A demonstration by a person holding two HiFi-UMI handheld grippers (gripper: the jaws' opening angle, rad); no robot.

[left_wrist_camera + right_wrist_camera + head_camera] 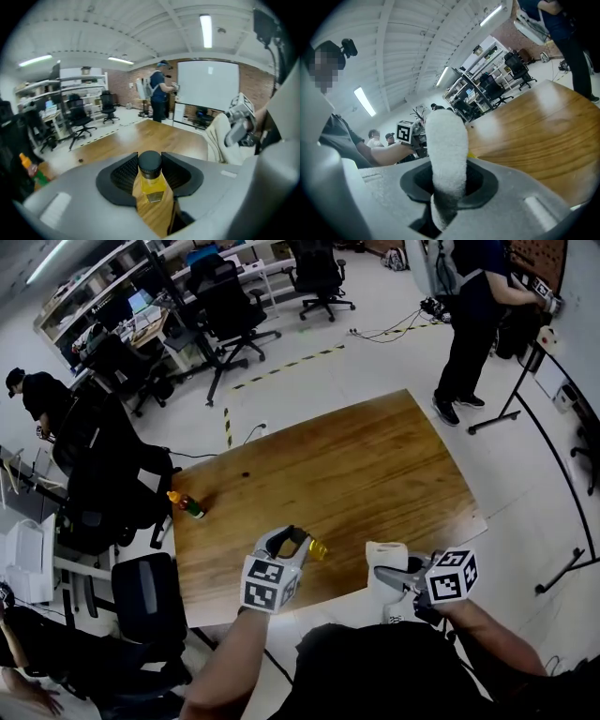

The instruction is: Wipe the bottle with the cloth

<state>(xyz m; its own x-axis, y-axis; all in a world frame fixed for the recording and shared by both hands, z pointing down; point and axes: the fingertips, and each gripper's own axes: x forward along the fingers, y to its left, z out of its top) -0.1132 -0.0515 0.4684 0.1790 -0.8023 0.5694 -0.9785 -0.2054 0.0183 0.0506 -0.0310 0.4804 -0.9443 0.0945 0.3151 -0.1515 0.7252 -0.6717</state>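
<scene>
A small bottle (pixel 318 549) of yellow liquid with a black cap sits at the table's near edge, in my left gripper (pixel 302 538). In the left gripper view the bottle (pixel 151 183) stands between the two dark pads, which touch its cap and neck on both sides, so my left gripper (pixel 151 171) is shut on it. To the right, my right gripper (pixel 386 574) is shut on a white cloth (pixel 384 557). The cloth (pixel 446 150) rises as a thick fold out of my right gripper (pixel 449 183). A short gap separates cloth and bottle.
The wooden table (pixel 366 465) stretches away from me. A second small bottle (pixel 187 504) with an orange cap lies at its left edge. Black office chairs (pixel 112 484) crowd the left side. A person (pixel 473 315) stands beyond the far right corner.
</scene>
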